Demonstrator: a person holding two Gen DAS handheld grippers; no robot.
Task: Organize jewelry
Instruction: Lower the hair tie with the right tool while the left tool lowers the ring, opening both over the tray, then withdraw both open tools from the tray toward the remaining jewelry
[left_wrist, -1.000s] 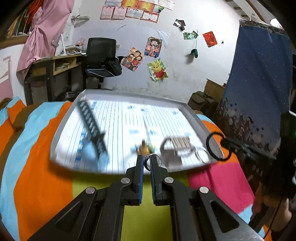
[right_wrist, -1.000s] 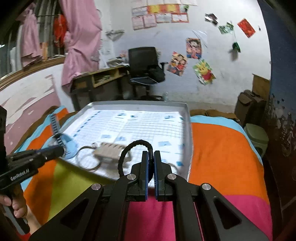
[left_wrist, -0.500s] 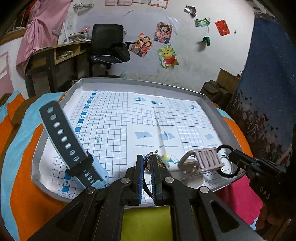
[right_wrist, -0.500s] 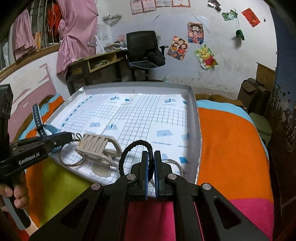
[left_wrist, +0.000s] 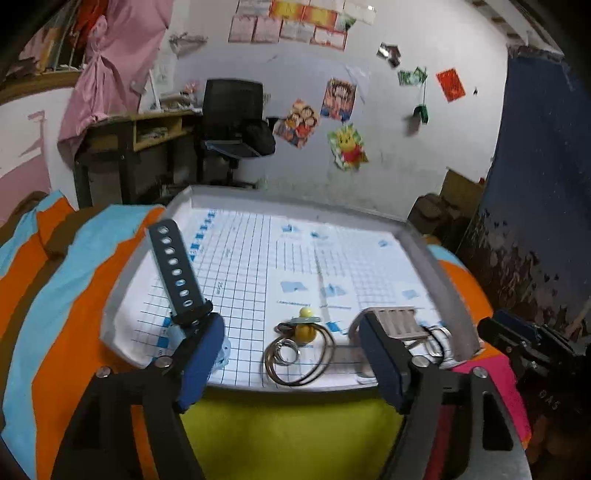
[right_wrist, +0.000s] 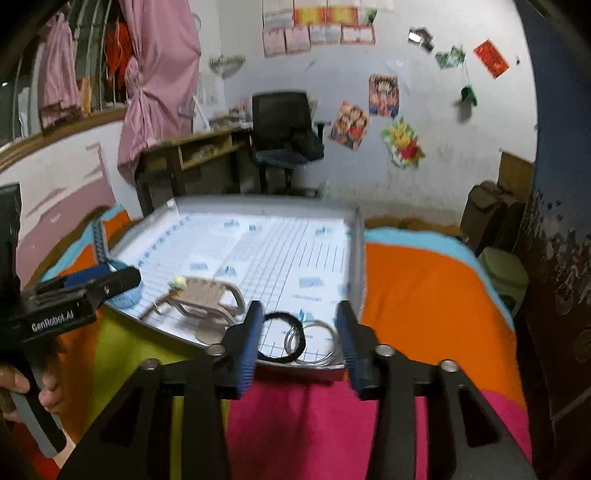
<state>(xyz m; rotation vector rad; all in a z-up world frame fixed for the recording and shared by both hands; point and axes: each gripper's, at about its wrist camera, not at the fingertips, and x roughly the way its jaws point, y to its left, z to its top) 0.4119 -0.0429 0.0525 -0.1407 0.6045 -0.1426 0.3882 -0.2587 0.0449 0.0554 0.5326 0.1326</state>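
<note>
Both our claws, the left gripper (left_wrist: 291, 354) and the right gripper (right_wrist: 299, 339), are spread wide and hold nothing. The little yellow duck keychain (left_wrist: 305, 331) and the black stretchy hair band (right_wrist: 281, 336) lie by the near edge of the grey metal tray (left_wrist: 436, 266).

We saw both claws go from clamped to wide apart within the last second. The left claw (left_wrist: 291, 354) had pinched the duck keychain (left_wrist: 303, 329); that charm and its rings lay loose on the tray (left_wrist: 448, 295) near its front edge. The right claw (right_wrist: 300, 341) had gripped the black hair tie (right_wrist: 282, 336); the tie rested flat by the tray's front right corner, overlapping the metal rings (right_wrist: 312, 343).
</note>
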